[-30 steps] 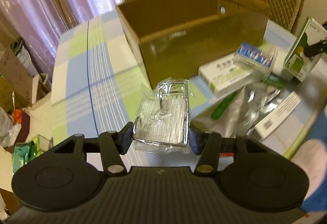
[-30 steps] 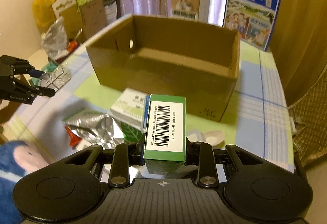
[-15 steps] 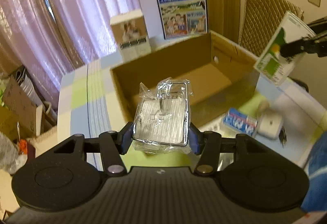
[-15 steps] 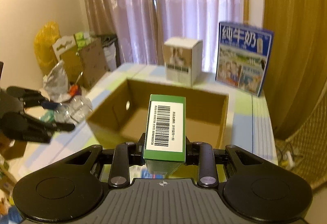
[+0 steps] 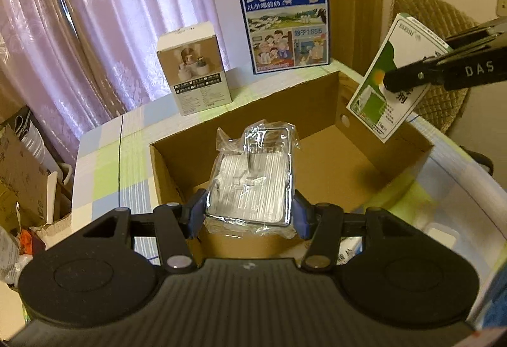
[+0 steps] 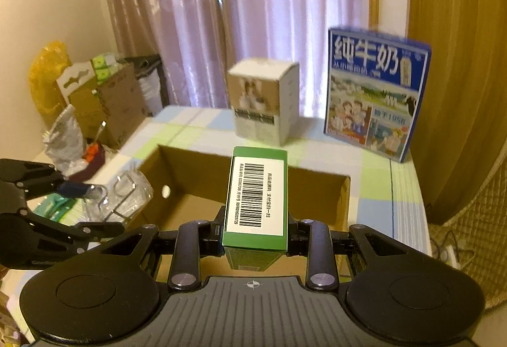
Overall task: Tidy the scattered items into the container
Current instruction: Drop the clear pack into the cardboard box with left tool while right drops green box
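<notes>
The open brown cardboard box [image 5: 348,163] stands on the checked tablecloth; it also shows in the right wrist view [image 6: 320,188]. My left gripper [image 5: 250,214] is shut on a metal rack wrapped in clear plastic [image 5: 253,182], held over the box's left half. The rack also shows in the right wrist view [image 6: 123,198]. My right gripper [image 6: 255,229] is shut on a green and white carton [image 6: 256,198] with a barcode on top, held above the box's near edge. The carton also shows in the left wrist view [image 5: 396,77], above the box's right end.
A blue milk carton box [image 5: 285,20] and a small white product box [image 5: 193,68] stand behind the cardboard box. White packets [image 5: 440,236] lie on the table by its right side. Clutter and cartons [image 6: 95,99] sit beyond the table's left edge. A wicker chair [image 5: 443,30] stands at right.
Both grippers rose from table level and moved forward over the cardboard box, each still holding its item. The box's inside now lies below them.
</notes>
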`<state>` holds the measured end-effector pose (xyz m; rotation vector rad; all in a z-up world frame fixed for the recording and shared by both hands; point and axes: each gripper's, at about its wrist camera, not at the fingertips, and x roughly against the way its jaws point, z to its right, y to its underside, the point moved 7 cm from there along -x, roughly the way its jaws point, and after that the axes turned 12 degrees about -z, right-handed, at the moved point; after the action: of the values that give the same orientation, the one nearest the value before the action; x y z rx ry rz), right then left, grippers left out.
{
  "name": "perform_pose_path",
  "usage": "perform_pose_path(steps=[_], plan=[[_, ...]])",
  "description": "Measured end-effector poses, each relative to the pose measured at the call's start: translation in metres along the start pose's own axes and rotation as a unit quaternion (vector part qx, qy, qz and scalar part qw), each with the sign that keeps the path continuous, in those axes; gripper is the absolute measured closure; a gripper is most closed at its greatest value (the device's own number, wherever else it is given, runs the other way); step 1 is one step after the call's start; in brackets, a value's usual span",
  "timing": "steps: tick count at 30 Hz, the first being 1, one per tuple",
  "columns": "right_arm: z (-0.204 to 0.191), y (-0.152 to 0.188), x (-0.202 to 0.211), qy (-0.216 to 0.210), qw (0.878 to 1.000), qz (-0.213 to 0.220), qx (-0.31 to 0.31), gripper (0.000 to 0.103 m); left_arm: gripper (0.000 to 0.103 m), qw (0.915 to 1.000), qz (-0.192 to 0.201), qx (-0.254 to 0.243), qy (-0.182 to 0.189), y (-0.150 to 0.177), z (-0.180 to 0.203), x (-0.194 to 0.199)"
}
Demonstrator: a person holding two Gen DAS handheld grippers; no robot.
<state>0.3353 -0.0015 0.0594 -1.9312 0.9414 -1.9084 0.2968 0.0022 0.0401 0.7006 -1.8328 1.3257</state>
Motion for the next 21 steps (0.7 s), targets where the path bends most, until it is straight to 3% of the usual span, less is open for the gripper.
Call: perform_pose_path(steps=[10,12,18,19,21], plan=[[0.011,0.019,-0.063,0.000,0.999,-0.054,0.001,0.075,0.050,0.9993,-0.035,0.006,0.009,-0.005,0.003,-0.055],[0.011,0.022,-0.068,0.001,0.998,-0.057,0.002,0.075,0.042,0.9994,-0.032,0.006,0.008,-0.005,0.003,-0.058],[0.009,0.024,-0.074,0.007,0.999,-0.050,0.003,0.074,0.042,0.9996,-0.015,0.022,-0.002,0.001,-0.006,-0.042],[0.009,0.022,-0.073,0.008,0.999,-0.044,0.001,0.073,0.042,0.9996,-0.011,0.025,-0.002,0.002,-0.006,-0.038],[0.009,0.019,-0.068,0.007,0.999,-0.034,-0.005,0.050,0.041,0.9994,-0.001,0.034,-0.003,0.005,-0.008,-0.027]])
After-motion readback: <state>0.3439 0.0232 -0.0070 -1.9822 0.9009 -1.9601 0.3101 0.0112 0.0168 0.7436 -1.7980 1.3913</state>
